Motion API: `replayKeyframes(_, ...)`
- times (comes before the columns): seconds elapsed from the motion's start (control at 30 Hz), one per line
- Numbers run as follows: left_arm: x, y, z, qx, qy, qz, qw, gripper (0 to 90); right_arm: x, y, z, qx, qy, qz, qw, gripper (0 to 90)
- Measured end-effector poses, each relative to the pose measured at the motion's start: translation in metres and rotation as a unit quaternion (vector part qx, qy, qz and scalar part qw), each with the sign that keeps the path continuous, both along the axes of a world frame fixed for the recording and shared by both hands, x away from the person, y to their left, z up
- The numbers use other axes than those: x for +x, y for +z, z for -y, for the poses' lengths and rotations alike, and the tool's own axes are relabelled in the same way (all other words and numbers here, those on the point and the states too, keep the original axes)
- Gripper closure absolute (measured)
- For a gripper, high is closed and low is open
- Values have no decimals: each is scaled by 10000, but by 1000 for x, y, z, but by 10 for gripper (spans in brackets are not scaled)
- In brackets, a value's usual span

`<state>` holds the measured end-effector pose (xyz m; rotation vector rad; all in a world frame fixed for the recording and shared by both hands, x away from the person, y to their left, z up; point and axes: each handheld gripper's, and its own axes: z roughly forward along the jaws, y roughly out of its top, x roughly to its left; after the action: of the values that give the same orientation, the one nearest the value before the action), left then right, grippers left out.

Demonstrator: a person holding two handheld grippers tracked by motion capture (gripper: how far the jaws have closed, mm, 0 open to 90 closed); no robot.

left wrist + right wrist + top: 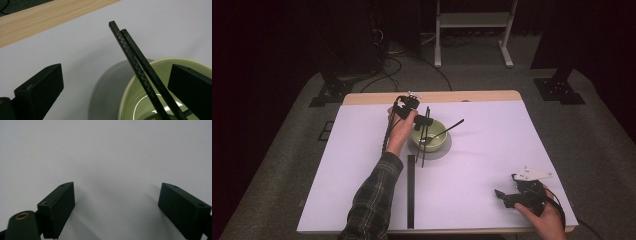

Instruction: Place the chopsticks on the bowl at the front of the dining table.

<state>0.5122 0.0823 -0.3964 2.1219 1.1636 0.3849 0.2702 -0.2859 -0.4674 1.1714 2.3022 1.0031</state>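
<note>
Surface [492, 160]: white sheet over a wooden top, a black strip [411, 190] lying on its near half. Bowl [432, 137]: pale green, on a grey saucer [105, 92], far centre. Chopsticks [140, 65]: black pair, leaning in the bowl, crossed near their upper ends. Spoon [447, 130], possibly a ladle: dark handle resting over the bowl's right rim. Left claw [419, 120]: at the bowl's left rim, jaws wide apart, gripping nothing. Right claw [117, 205]: near right corner, jaws wide apart, empty, over bare sheet.
</note>
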Motion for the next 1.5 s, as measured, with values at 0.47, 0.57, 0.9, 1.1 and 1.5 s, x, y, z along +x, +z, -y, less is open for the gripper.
replayKeyframes(0.47, 1, -2, -16, -33, 183, -64, 9998, 0, 0, 0, 0, 0, 1, 0, 10000, 124)
replayKeyframes(0.57, 1, -2, -18, -59, 203, -63, 9998, 0, 0, 0, 0, 0, 1, 0, 10000, 123)
replayKeyframes(0.9, -2, 3, -20, -92, 158, 3, 9998, 0, 0, 0, 0, 0, 0, 0, 10000, 124)
replayKeyframes(1.1, -15, 16, -25, -348, 77, 134, 9993, 0, 0, 0, 0, 0, 0, -1, 10000, 124)
replayKeyframes(1.5, -62, 37, -49, -381, -232, 354, 9984, 0, 0, 0, 0, -3, 0, -2, 10000, 123)
